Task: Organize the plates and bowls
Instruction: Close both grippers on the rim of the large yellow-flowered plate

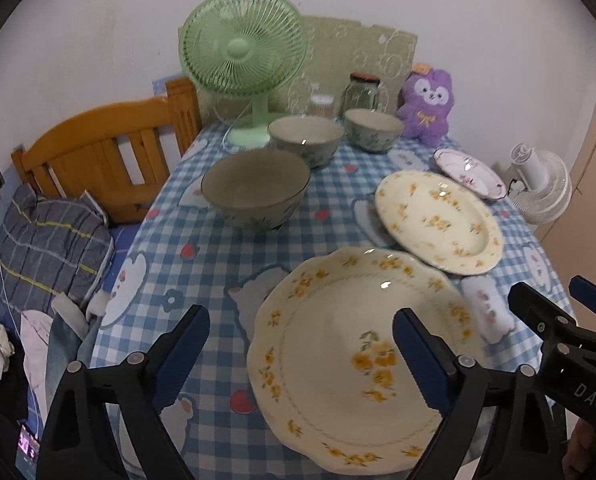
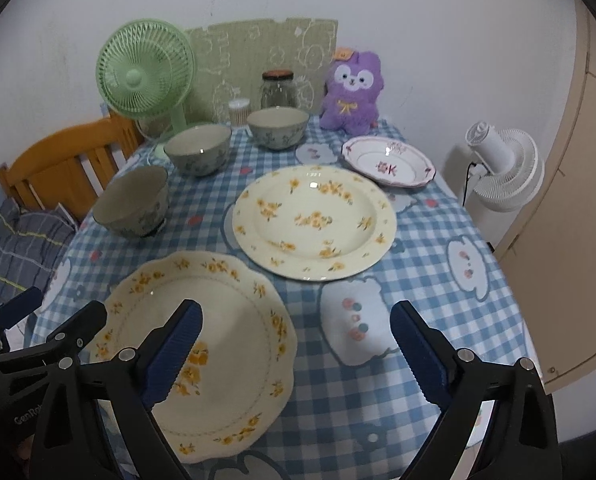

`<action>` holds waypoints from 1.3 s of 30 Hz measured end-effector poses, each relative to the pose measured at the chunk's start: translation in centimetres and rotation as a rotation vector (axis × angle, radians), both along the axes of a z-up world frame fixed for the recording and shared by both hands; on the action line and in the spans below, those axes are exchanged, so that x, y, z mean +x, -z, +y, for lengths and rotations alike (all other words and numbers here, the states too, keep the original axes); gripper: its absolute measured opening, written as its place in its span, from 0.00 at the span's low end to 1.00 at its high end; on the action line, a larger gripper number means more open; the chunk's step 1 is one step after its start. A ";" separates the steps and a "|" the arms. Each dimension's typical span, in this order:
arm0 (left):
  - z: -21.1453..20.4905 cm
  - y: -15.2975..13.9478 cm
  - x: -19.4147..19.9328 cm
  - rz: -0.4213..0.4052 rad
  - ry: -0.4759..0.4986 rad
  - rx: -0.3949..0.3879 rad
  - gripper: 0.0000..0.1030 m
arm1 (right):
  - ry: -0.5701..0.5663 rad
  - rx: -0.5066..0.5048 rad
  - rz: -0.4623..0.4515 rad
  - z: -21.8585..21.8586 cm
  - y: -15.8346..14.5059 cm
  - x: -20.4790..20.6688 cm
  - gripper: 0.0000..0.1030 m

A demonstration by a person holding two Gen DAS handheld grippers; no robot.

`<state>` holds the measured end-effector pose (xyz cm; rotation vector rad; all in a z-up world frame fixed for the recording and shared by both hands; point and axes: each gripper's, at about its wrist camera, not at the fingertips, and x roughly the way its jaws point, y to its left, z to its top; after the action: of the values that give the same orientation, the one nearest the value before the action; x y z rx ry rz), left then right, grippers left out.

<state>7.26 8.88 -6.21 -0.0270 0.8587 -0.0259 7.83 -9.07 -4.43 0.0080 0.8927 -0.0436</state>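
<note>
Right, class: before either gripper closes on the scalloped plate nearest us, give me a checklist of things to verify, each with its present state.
1. Left gripper open: ok.
2. Right gripper open: ok.
3. Scalloped plate empty: ok.
4. Plate rim between either gripper's fingers: not ok.
5. Round floral plate empty, ready for stacking: ok.
6. Three bowls clear of the plates: ok.

Open left tongs above scalloped plate
</note>
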 end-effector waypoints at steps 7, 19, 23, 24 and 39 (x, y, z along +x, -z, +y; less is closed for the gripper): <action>1.4 3.2 0.8 0.061 0.005 -0.005 0.85 | 0.032 0.009 0.061 0.6 3.4 0.8 0.90; 1.7 7.5 2.4 0.140 0.006 -0.012 0.75 | 0.034 0.011 0.135 1.2 8.0 2.8 0.81; 1.8 8.0 2.9 0.161 0.008 -0.038 0.69 | 0.024 0.017 0.156 1.4 8.8 3.3 0.76; 1.7 8.1 3.0 0.169 0.012 -0.042 0.65 | 0.023 0.021 0.160 1.5 8.9 3.4 0.75; 1.7 8.4 4.1 0.199 0.026 -0.064 0.54 | 0.037 0.044 0.203 1.9 9.9 4.7 0.51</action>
<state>11.41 10.55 -14.64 -0.0798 1.0574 -0.0765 12.52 -7.21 -14.38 0.0626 1.0964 -0.0603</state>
